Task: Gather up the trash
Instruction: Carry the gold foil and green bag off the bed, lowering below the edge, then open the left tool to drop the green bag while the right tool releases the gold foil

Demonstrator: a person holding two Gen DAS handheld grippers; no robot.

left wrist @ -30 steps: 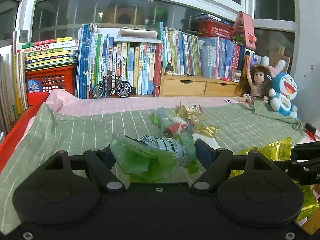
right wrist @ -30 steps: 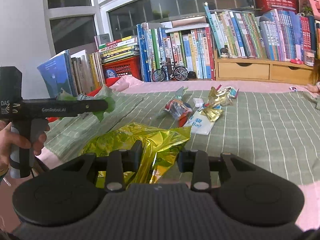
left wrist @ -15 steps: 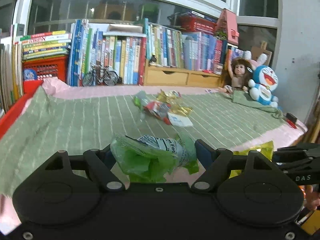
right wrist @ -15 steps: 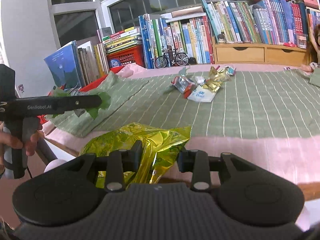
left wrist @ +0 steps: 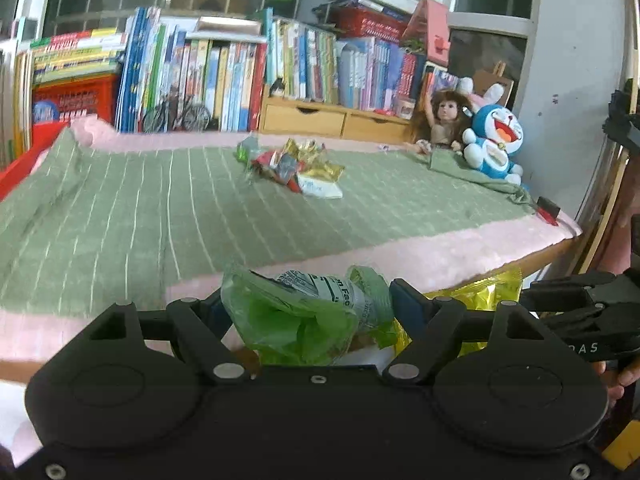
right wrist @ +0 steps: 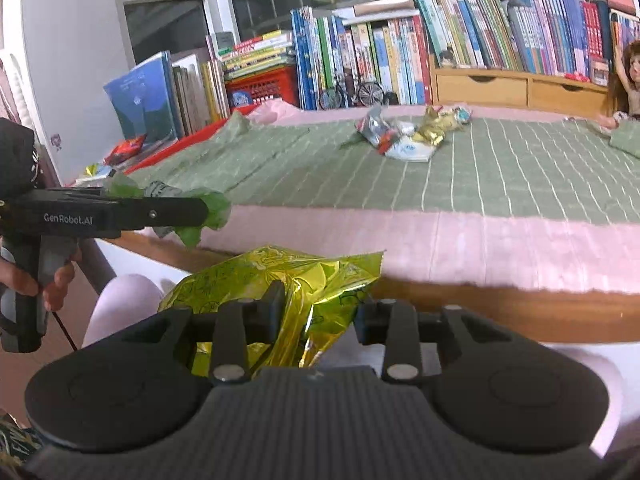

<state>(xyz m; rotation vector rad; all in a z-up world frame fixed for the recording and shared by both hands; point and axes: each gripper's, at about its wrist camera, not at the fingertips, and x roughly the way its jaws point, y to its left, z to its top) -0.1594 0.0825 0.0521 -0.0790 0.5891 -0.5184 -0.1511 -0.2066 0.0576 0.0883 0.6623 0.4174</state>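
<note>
We carry two matte black grippers: our left gripper (left wrist: 308,312) has a smooth body with two round raised discs, angular linkage arms on silver pivot pins, small screws along its edge and blue-faced fingers (left wrist: 402,300). Our right gripper (right wrist: 318,314) has the same discs, pins and links, but a finely ribbed centre panel. From the side, the left one shows a pistol grip, white "GenRobot.AI" lettering and a thin dark cable, and the right one shows "DAS".

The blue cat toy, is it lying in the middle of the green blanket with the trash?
No, the blue cat toy sits at the blanket's far right edge beside the doll, away from the wrapper pile.
</note>
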